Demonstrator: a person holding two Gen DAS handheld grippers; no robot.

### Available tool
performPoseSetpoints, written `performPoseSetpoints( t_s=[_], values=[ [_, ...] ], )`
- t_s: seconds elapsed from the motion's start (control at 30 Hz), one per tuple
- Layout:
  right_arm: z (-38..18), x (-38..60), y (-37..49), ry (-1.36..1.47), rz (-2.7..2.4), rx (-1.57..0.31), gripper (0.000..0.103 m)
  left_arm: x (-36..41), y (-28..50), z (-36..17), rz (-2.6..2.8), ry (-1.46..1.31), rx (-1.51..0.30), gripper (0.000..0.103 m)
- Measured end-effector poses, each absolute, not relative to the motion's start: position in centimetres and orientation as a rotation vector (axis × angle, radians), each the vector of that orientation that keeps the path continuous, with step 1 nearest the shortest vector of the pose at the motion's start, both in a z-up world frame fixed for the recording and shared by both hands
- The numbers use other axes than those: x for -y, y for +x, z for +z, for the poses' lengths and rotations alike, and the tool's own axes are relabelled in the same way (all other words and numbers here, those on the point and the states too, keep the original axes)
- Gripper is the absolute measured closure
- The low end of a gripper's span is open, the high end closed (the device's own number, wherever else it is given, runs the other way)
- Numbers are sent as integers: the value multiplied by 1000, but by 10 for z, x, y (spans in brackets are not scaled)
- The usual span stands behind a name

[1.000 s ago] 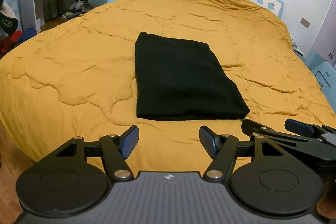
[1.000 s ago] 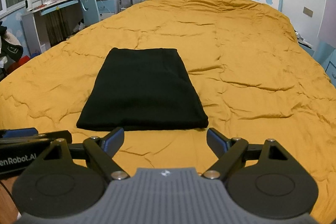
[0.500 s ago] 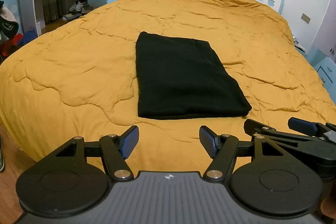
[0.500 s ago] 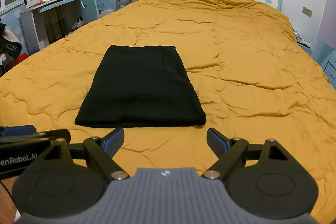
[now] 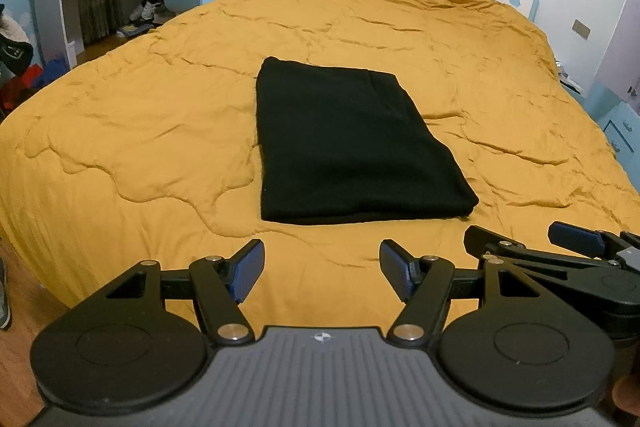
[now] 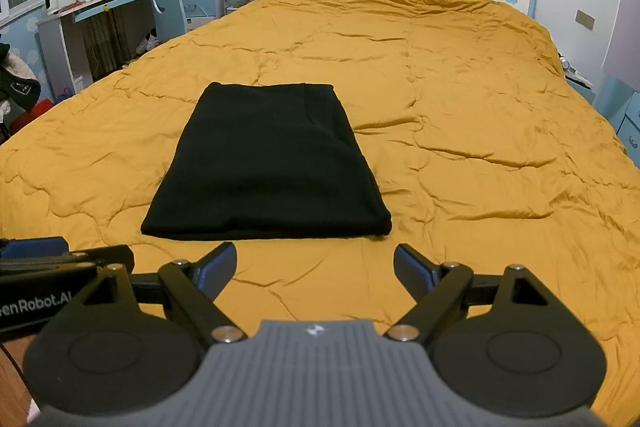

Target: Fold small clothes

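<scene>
Both grippers are drifting slightly back from the folded black garment [image 5: 352, 147]; left gripper [image 5: 322, 269] and right gripper [image 6: 315, 269] are gaping empty. Folding is looking finished; next, withdrawing.

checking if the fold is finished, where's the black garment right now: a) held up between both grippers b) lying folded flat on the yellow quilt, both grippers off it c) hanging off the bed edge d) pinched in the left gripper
b: the black garment lies as a flat folded rectangle on the yellow quilt, while the left gripper and right gripper sit open short of its near edge, holding nothing.
</scene>
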State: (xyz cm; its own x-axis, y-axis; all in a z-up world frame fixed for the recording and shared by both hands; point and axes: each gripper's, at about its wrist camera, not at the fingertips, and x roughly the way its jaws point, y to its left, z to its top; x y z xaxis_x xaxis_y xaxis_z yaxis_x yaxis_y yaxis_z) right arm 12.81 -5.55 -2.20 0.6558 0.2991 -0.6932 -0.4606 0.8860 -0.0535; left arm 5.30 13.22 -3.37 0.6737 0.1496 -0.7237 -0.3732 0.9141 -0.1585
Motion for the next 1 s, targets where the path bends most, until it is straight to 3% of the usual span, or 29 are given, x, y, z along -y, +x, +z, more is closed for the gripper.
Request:
performPoseSetpoints(
  t_s=[1.0],
  values=[
    [-22, 58, 124, -234, 426, -744, 21, -135, 56, -36, 295, -307, -807, 27]
  ],
)
